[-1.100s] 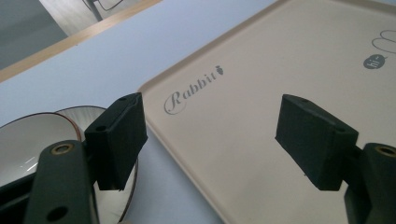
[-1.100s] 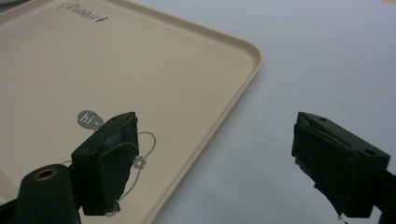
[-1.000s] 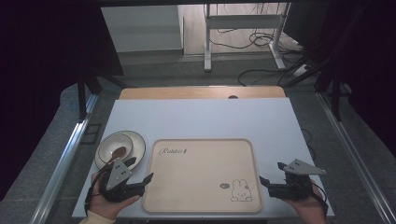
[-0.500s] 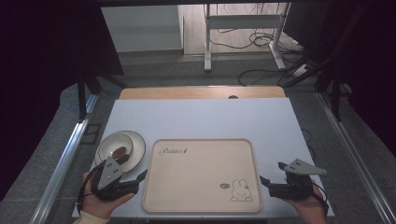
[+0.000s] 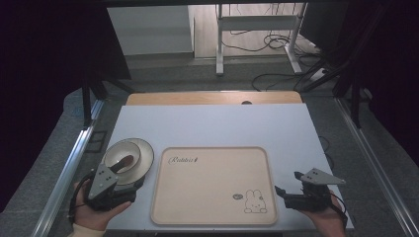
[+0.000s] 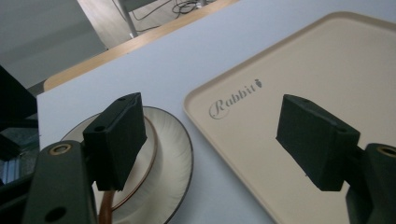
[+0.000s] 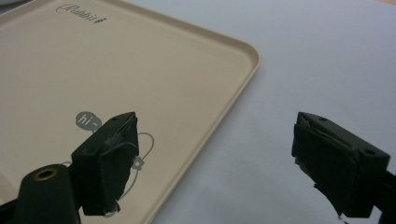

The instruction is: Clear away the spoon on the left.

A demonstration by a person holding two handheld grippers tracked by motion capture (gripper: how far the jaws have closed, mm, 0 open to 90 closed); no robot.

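Left gripper (image 5: 129,183) is held with its jaws spread wide, nothing between them. Just beyond its left jaw a cream plate (image 6: 175,154) with a bowl (image 5: 121,159) on it is seen; past its right jaw lies the beige rabbit tray (image 6: 299,60). Right gripper (image 5: 282,191) is likewise held wide open, its left jaw over the tray's edge, its right jaw over bare white table (image 7: 327,60).

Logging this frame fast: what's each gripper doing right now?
Left gripper: open, holding nothing, jaws astride the plate rim.
Right gripper: open, empty, over the tray edge.
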